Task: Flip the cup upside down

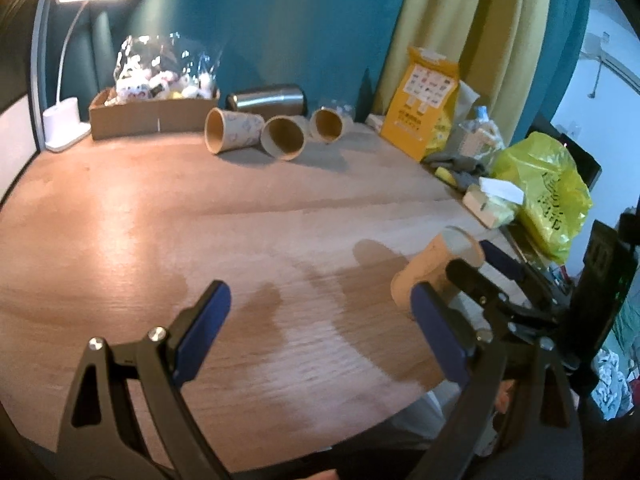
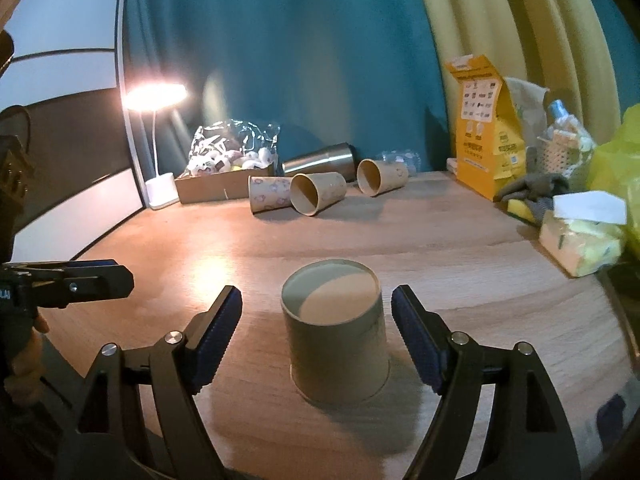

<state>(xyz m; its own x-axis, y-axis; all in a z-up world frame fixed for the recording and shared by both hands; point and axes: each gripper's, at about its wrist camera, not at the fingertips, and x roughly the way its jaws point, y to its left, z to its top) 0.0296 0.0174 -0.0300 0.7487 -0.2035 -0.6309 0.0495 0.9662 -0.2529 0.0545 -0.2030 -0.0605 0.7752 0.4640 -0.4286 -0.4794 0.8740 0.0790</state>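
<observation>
Spanning the wooden table (image 2: 460, 240), my work sits near its front edge — the cup (image 2: 338, 332) stands mouth-down, base up, between my right gripper (image 2: 316, 332)'s wide-open pads; my left gripper (image 1: 320, 332) hovers beside it, equally wide, holding nothing.

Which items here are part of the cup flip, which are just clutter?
Job:
- upside-down cup, standing on the table
- right gripper, open, fingers either side of it
- left gripper, open, nothing between its fingers
- three paper cups lying on their sides at the back

Clutter:
- steel tumbler
- cardboard box
- lamp
- yellow packet
- tissue pack
</observation>
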